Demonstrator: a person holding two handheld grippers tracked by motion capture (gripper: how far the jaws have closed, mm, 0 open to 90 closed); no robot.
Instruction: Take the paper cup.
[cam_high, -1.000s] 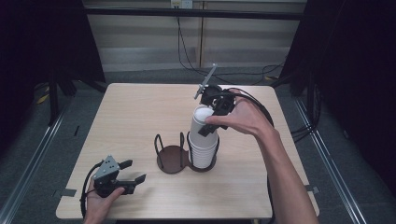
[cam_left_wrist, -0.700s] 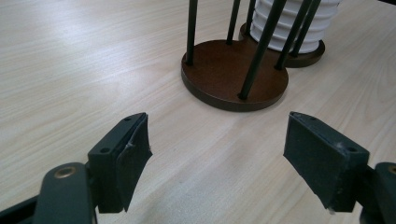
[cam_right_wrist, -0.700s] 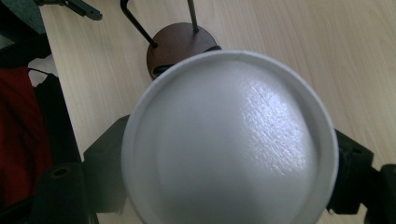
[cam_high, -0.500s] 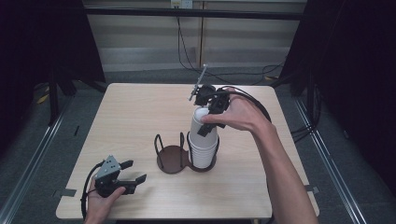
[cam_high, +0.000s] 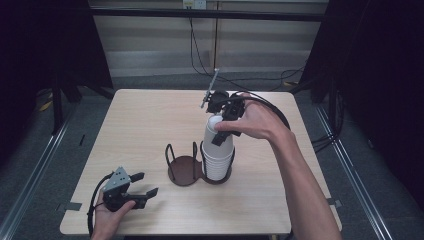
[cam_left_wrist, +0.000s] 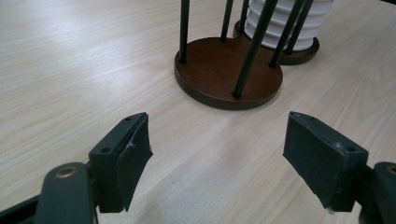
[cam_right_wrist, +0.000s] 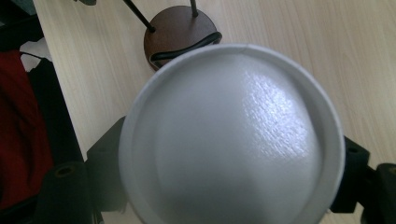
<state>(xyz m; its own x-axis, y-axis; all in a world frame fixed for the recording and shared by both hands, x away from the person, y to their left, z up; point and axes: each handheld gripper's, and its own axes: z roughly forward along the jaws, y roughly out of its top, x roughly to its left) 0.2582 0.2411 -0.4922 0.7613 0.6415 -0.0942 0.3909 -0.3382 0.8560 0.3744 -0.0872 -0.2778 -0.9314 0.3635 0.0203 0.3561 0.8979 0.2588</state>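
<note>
1. The right gripper (cam_high: 220, 131) hangs over the stack of white paper cups (cam_high: 218, 162), held by the person's right hand (cam_high: 255, 122) and pointing down.
2. Its jaws are clenched on the top cup (cam_high: 218, 134), one on each side of the cup's wall just below the rim. In the right gripper view the upturned white cup (cam_right_wrist: 231, 135) sits between the two black jaws, which press against its left and right sides.
3. The top cup is partly raised out of the stack, so it stands taller than the nested rims below it, yet its lower part is still inside them.
4. The stack stands upright in the right ring of a dark brown cup holder (cam_high: 186, 170) with thin black upright rods, near the middle of the wooden surface (cam_high: 145, 125).
5. The holder's left ring is bare, showing its round brown base (cam_left_wrist: 228, 72) in the left gripper view, with the ribbed cup stack (cam_left_wrist: 288, 23) just behind it.
6. The left gripper (cam_high: 142, 185) rests low at the near left corner of the surface, held in the left hand (cam_high: 107, 220), well apart from the holder.
7. Its jaws stand apart with only bare wood between them; they grasp nothing and point toward the holder.
8. A black cable (cam_high: 277, 112) loops from the right gripper behind the hand.
</note>
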